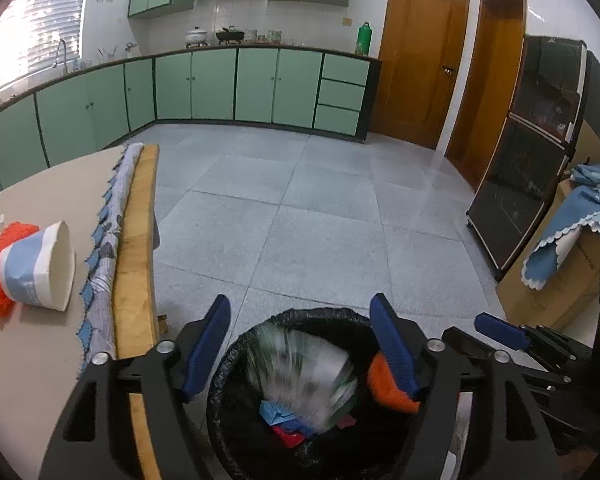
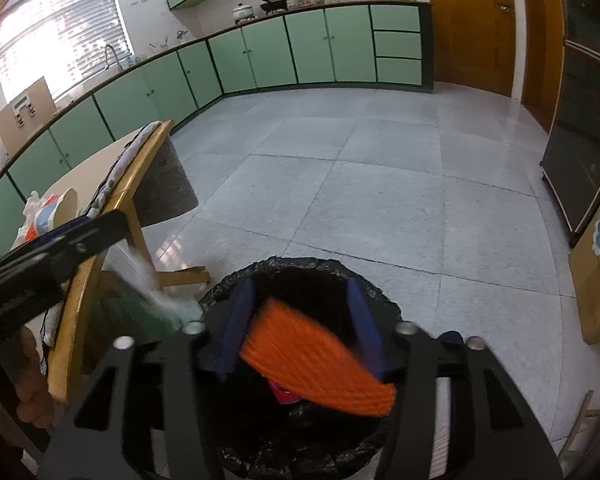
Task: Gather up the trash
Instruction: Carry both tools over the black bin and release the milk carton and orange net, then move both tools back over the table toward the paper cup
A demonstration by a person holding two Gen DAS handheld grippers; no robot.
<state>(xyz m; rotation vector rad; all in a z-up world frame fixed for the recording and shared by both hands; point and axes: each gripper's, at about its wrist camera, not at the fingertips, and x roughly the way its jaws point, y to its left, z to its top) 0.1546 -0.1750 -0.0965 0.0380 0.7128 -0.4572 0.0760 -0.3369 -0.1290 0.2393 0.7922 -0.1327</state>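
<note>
We are holding both grippers over the bin point(image 1: 284, 432), the left gripper point(image 1: 300, 340) beside the table's edge point(image 1: 134, 240) and the right gripper point(image 2: 300, 320) to its right. A blurred wrapper point(image 1: 304, 376) and a net piece point(image 2: 320, 364) are lying between the spread jaws above scraps in the bin. A cup point(image 1: 40, 268) is lying tipped on the table near its edge, left of the bin.
</note>
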